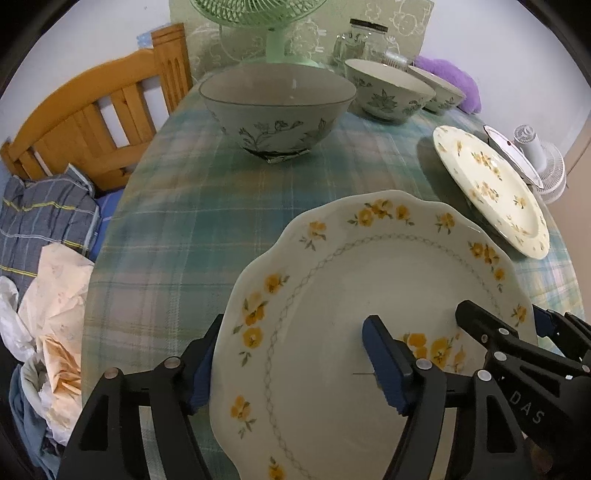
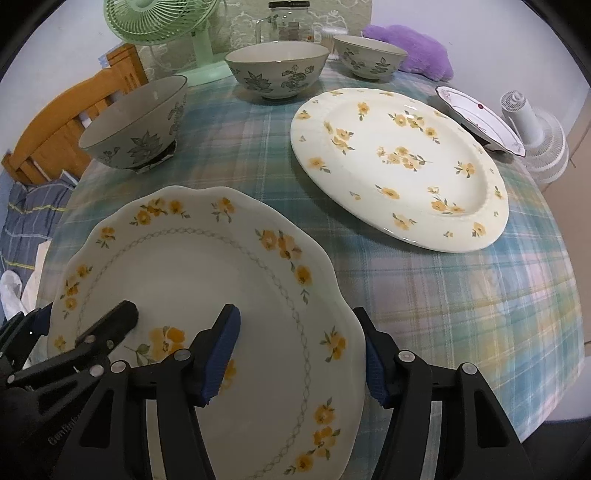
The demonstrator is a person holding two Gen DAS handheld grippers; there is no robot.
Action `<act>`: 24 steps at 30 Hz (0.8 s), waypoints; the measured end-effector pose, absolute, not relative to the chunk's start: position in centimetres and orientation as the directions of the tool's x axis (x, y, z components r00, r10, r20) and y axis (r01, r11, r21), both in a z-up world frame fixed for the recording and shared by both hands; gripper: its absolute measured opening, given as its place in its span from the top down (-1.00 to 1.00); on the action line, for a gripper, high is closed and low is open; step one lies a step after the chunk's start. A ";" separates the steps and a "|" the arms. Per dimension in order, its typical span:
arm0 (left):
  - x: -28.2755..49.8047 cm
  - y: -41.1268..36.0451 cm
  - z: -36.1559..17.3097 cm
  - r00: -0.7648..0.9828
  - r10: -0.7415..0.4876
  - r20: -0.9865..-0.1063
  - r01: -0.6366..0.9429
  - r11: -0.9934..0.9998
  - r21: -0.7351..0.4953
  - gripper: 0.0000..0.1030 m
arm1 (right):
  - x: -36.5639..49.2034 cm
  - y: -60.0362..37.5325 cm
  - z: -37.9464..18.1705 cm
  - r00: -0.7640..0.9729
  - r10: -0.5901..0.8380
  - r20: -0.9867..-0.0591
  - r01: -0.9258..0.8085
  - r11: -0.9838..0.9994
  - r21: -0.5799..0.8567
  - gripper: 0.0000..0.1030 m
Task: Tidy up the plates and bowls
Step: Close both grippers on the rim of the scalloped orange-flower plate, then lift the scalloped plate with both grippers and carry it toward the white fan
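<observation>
The scalloped plate [image 2: 207, 280] with yellow flowers lies on the checked tablecloth [image 2: 461, 295], straddled at opposite rims by the left gripper [image 1: 291, 362] and right gripper [image 2: 299, 354]; both jaws are partly open, pads not seen pressing. Beyond the plate sit the large flowered plate [image 2: 399, 166], three bowls, nearest [image 2: 136, 122], and a green fan [image 2: 162, 22]. "DAS" is read on the right gripper.

Wooden headboard [image 1: 85, 122], pale wall [image 1: 92, 40]
</observation>
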State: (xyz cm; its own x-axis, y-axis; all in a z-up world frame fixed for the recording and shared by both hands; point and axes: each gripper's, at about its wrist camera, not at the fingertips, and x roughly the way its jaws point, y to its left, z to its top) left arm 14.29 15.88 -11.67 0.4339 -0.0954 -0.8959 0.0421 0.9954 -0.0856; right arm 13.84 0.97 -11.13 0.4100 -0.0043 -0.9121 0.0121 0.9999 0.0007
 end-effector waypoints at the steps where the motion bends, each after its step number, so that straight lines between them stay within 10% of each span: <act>1: 14.4 15.9 -11.7 0.424 -0.105 -0.900 0.046 0.994 -0.094 -0.42 | 13.9 1.0 -11.1 0.405 -0.007 -0.914 0.016 1.000 -0.001 -0.25; 24: 14.0 5.4 -7.4 0.477 -0.149 -0.866 0.179 0.981 -0.070 -0.41 | 12.2 -8.0 -7.0 0.472 -0.073 -0.878 0.118 0.993 -0.019 -0.25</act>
State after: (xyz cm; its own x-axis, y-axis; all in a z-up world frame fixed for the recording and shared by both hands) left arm 13.96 5.36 -7.40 0.4774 -0.1490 -0.8660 0.1792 0.9813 -0.0701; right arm 12.21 -8.03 -6.96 0.4722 -0.0727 -0.8785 0.1178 0.9929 -0.0189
